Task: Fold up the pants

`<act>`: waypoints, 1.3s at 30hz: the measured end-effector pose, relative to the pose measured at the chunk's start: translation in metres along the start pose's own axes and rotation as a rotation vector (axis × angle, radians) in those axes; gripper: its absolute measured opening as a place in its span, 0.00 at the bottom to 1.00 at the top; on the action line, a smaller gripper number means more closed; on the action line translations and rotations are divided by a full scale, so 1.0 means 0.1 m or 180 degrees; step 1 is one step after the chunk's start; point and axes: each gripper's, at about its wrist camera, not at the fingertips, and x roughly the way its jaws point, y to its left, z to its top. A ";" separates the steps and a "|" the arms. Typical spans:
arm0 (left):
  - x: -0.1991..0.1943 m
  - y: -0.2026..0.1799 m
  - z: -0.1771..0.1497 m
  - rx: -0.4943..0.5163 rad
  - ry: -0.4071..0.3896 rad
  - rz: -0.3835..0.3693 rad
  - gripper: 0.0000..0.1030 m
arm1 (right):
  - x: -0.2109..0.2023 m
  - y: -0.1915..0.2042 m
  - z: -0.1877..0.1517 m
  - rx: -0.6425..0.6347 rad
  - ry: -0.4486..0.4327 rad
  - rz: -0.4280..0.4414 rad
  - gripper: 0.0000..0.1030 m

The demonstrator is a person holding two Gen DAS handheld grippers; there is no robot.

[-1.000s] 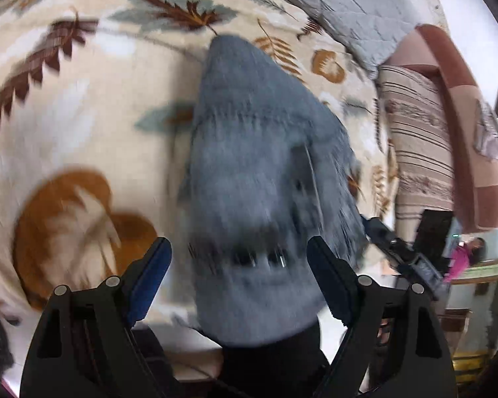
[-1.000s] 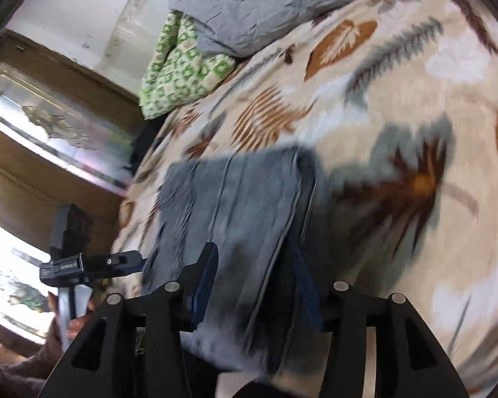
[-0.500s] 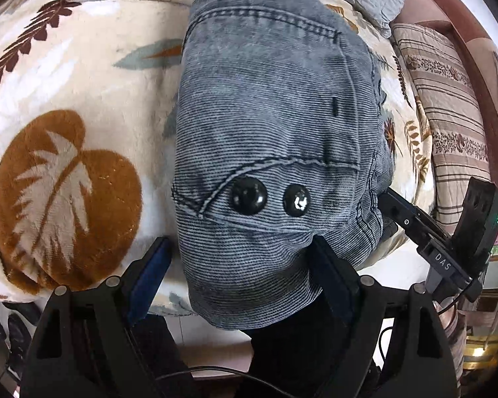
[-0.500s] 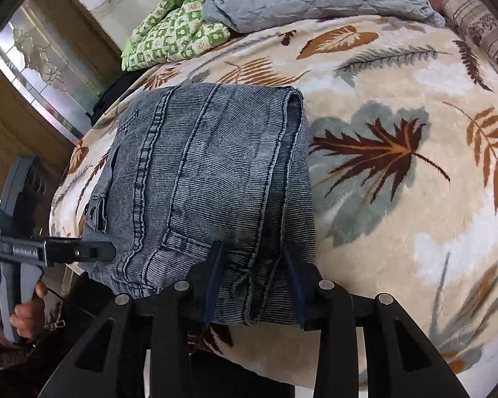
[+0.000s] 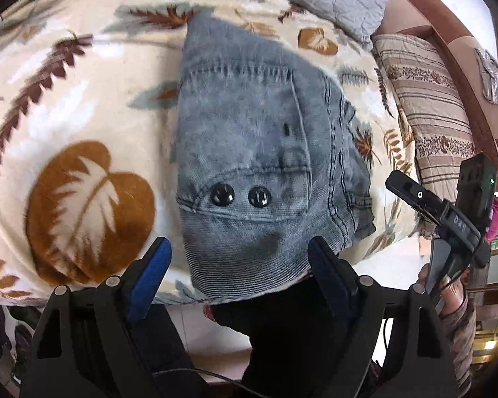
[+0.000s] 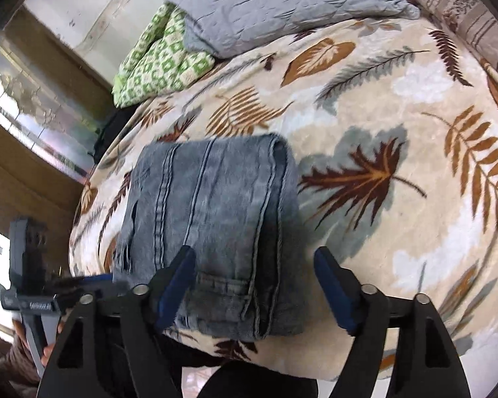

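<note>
Release of the folded pants [image 6: 212,232]: half a second earlier the right gripper [image 6: 254,282] was pinched on the near hem of the denim bundle; now its blue-padded fingers [image 6: 177,285] stand wide apart and grasp nothing, the near edge of the cloth lying between them. The left gripper [image 5: 239,272] is likewise spread and empty, as it was before, its fingers hovering on either side of the near end. With both claws free, the fold appears complete or very nearly so.

Pants [image 5: 259,152], grey-blue ribbed denim, lie as a compact rectangular stack on the leaf-patterned blanket [image 5: 83,106], near its front edge. Two dark buttons [image 5: 222,195] and a curved pocket seam face upward. Layers look aligned along the rolled side edge; the far right corner sits slightly uneven. A grey pillow [image 6: 282,3] and a green checked cloth [image 6: 159,63] lie well beyond.
</note>
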 end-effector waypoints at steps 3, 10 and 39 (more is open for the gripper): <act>-0.09 0.01 0.05 0.0022 -0.0123 0.0097 0.83 | 0.01 -0.07 0.08 0.0111 -0.0024 0.0006 0.84; -0.27 0.25 0.27 -0.0055 -0.0380 0.0173 0.83 | 0.19 -0.20 0.20 0.0299 0.0047 0.0119 0.92; 0.53 0.35 0.59 -0.0625 0.0292 -0.0622 0.70 | 0.80 -0.01 0.21 -0.0004 0.0483 0.0991 0.96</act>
